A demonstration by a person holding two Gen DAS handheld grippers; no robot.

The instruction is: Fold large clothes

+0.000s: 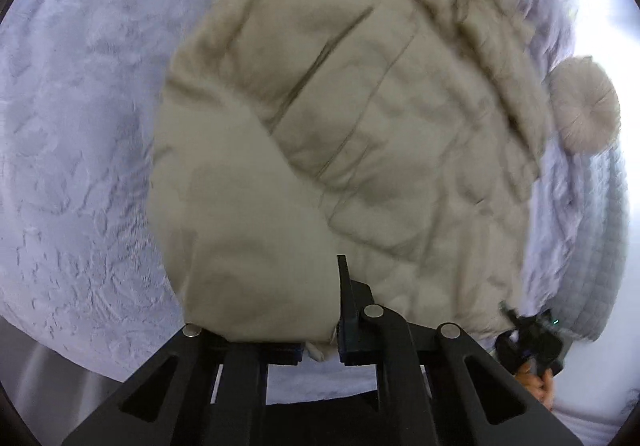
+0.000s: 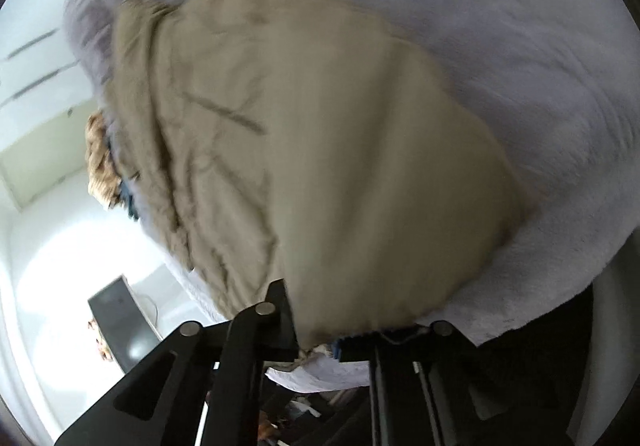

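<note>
Pale fuzzy bedspread (image 1: 72, 134) underlies a beige padded coat (image 1: 320, 118), stretched lengthwise away from both tongs, left tongs (image 1: 320, 350) and right tongs (image 2: 316, 350) clenched on its near hem.

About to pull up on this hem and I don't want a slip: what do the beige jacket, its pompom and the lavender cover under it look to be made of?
Beige jacket: thin woven shell over padding, probably synthetic, matte; stitched quilt lines and puffy panels. Pompom: fluffy faux fur, likely; fibres radiate from its centre. Lavender cover: plush fleece or similar, with brushed, streaky nap.
</note>
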